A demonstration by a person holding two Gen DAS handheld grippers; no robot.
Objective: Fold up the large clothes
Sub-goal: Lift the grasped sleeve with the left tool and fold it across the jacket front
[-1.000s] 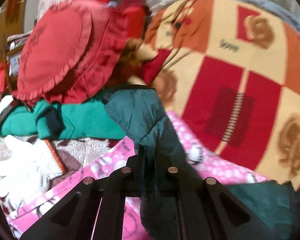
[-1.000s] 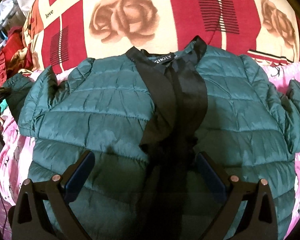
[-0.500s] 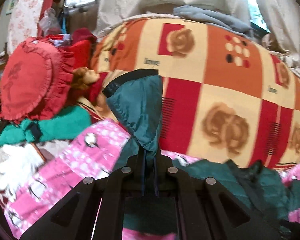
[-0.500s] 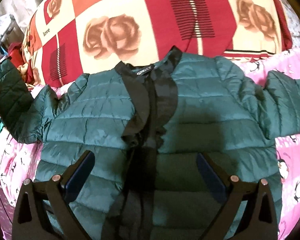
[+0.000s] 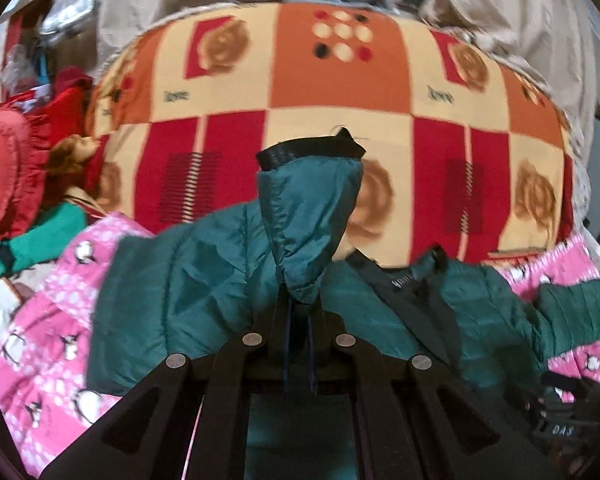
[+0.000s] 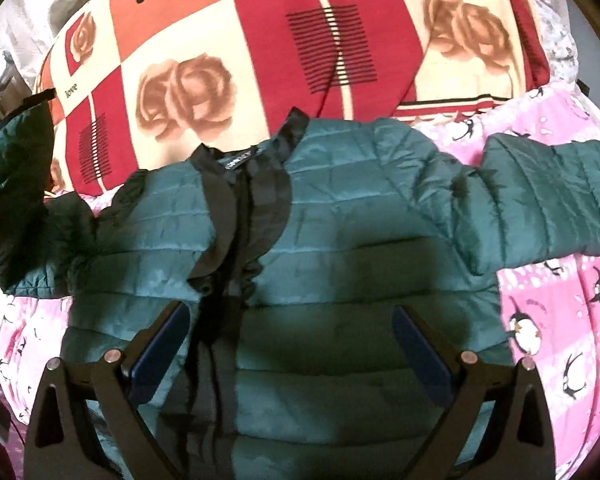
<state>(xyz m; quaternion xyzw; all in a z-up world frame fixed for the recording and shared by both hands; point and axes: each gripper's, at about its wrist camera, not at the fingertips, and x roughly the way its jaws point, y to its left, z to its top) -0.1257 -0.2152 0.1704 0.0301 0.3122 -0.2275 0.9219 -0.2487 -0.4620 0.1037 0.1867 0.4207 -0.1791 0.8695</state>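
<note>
Since a second ago your left gripper, pinching the sleeve, swung inward; jacket body lies right. Right gripper spread, hovering.

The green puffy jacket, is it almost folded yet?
Not nearly. Done: the teal quilted puffer jacket lies spread flat, front up, on the pink penguin-print bedsheet. In hand: the left tongs are shut on one sleeve, lifted off the bed. The right tongs are open above the jacket's body. Left: the other sleeve lies stretched out, and the body is unfolded.
</note>
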